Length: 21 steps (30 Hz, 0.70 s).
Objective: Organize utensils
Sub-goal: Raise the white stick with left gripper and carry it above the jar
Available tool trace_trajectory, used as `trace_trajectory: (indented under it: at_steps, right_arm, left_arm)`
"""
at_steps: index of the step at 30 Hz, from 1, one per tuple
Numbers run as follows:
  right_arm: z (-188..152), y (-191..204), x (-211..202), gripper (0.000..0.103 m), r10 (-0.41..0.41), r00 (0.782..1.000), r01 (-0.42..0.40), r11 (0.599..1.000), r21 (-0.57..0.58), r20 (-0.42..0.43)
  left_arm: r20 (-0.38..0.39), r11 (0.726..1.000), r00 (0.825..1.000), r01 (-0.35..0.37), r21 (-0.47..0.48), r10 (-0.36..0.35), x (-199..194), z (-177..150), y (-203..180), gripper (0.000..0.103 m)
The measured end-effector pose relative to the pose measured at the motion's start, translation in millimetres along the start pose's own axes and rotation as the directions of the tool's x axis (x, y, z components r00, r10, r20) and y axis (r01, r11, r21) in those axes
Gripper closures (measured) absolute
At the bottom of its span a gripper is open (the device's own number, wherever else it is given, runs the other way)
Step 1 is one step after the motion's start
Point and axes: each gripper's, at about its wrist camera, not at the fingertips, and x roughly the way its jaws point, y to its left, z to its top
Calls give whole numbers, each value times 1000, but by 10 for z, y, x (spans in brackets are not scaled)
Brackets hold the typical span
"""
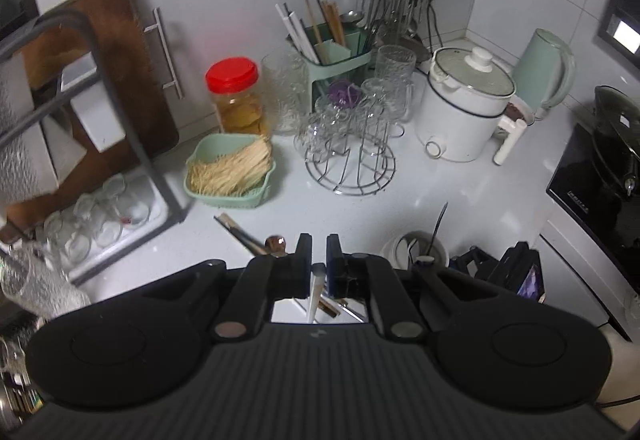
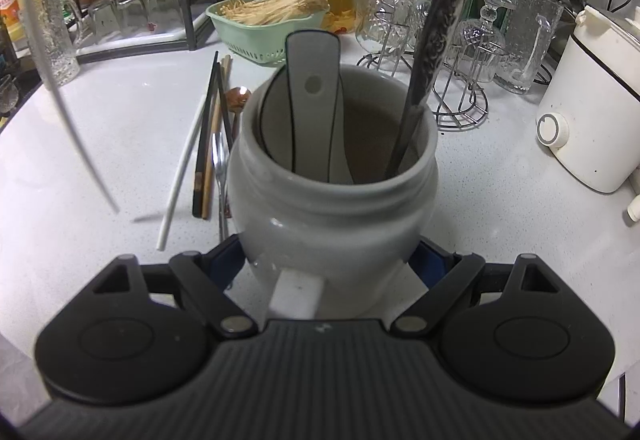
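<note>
In the left wrist view, nearest the camera, the left gripper had its jaws almost pressed together, pinching a white chopstick that hung down between the pads. Below it, through the gap in the gripper body, more utensils showed on the white counter. Just to the left of the jaws lay a copper spoon and some dark and wooden chopsticks. To the right, near the jaws, stood the white jar with a dark handle sticking out of it. Far behind were a green basket of thin sticks and a glass rack.

In the right wrist view, the right gripper was nearest, with its jaws spread wide and closed around the lower body of the jar, one pad on each side. Inside the jar stood a grey flat spoon and a dark patterned handle. On the left of the jar, on the counter, lay a second white chopstick, the dark chopsticks and a fork. At the far left edge hung a thin white stick, probably the one in the left gripper.

The chopstick was held only at one thin point, so I think it could swing or slip out. Its free end might also strike the jar rim or the two handles inside and miss the opening.
</note>
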Motion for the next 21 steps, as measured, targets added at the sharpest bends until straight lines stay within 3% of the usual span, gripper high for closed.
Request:
trace_trajectory:
  at_steps: [7,21]
  right_arm:
    - [4,2,7,13,-1,1000,1,1000,2,-6]
    - [16,77,16,13,11,1000,-11,1000,-26,-1]
  left_arm:
    - [-12,998,998,58,30,-58,-140,259,3,95]
    - [78,982,989,114,149,-126,-557,908,-221,95]
